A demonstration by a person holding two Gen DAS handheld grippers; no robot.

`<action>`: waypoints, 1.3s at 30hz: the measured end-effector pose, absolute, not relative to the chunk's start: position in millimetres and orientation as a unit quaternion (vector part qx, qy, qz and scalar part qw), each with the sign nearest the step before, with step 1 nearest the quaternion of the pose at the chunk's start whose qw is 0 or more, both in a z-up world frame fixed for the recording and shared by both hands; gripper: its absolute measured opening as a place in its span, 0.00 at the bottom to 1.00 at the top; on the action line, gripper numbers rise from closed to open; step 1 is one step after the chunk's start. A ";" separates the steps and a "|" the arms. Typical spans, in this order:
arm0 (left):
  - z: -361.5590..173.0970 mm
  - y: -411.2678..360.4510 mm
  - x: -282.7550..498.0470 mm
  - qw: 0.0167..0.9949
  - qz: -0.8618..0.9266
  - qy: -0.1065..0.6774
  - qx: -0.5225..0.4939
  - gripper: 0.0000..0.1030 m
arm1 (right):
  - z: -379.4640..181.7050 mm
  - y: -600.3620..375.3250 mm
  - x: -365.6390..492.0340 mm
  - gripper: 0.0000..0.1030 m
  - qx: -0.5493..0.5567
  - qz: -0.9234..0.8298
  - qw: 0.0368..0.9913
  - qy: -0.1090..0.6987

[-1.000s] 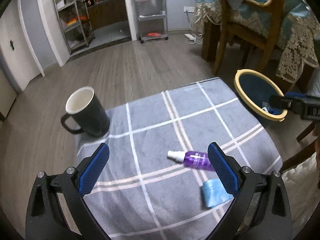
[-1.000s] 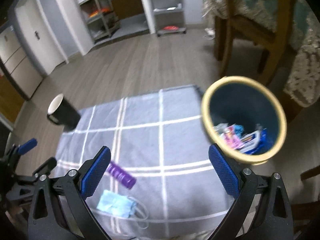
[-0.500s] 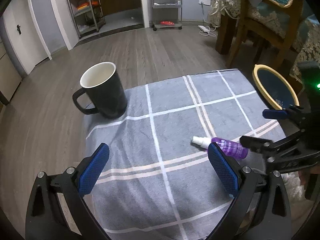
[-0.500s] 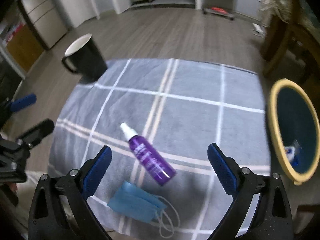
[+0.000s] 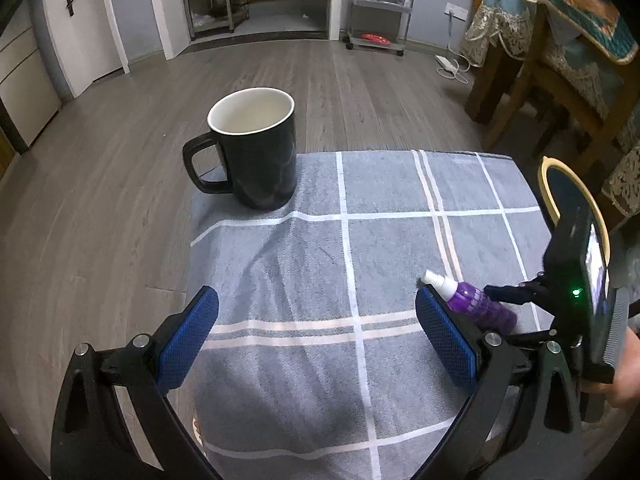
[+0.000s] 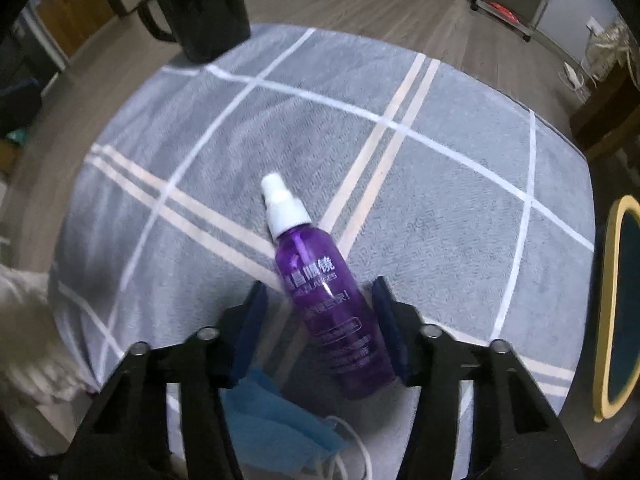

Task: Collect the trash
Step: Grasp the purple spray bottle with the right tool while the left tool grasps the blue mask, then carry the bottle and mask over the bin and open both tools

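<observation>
A purple spray bottle (image 6: 326, 292) with a white cap lies on the grey checked cloth (image 6: 420, 184). My right gripper (image 6: 320, 320) is low over it, its blue pads either side of the bottle's body, partly closed with small gaps showing. A blue face mask (image 6: 276, 428) lies on the cloth just under the gripper's left finger. In the left wrist view the bottle (image 5: 476, 304) shows by my right gripper (image 5: 520, 312). My left gripper (image 5: 316, 344) is open and empty above the cloth (image 5: 380, 240). The yellow-rimmed bin (image 6: 616, 308) stands off the cloth's right edge.
A black mug (image 5: 256, 148) with a white inside stands on the cloth's far left corner; it also shows in the right wrist view (image 6: 200, 8). Wooden chairs (image 5: 560, 80) and a draped table stand at the far right. Wood floor surrounds the cloth.
My right gripper has swung from over the bin to the spray bottle, dropped low and narrowed its jaws around it. My left gripper has turned left toward the mug, still open.
</observation>
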State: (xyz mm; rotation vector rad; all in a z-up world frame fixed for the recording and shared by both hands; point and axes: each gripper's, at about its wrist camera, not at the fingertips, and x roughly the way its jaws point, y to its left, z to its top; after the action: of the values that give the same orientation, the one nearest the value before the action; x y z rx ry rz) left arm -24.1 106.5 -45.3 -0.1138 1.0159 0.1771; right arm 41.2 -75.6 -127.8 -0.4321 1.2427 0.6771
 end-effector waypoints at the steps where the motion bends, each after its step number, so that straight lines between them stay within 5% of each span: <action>1: -45.6 105.1 -23.6 0.868 0.083 0.486 -0.052 0.94 | -126.9 -78.2 42.8 0.37 -0.194 0.305 0.740 0.568; 17: -81.7 11.6 -16.9 0.844 -0.070 0.530 -0.027 0.91 | -86.2 -177.4 94.8 0.33 -0.028 0.146 0.817 0.557; 23: -114.2 -31.6 -19.1 0.800 -0.134 0.584 -0.021 0.67 | -59.4 -205.4 98.3 0.33 0.029 0.141 0.833 0.534; 28: -127.7 -48.1 -18.1 0.779 -0.151 0.608 0.004 0.24 | -43.0 -214.1 97.4 0.33 0.035 0.148 0.843 0.516; 39: -60.2 -65.6 -0.2 0.849 -0.118 0.508 0.084 0.20 | 42.3 -267.1 101.8 0.33 0.052 0.153 0.875 0.457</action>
State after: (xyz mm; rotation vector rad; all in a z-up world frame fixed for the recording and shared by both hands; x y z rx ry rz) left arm -0.2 -65.6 -60.2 0.1766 1.0696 -0.2487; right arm 101.8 -267.1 42.3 0.1080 0.9538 0.3191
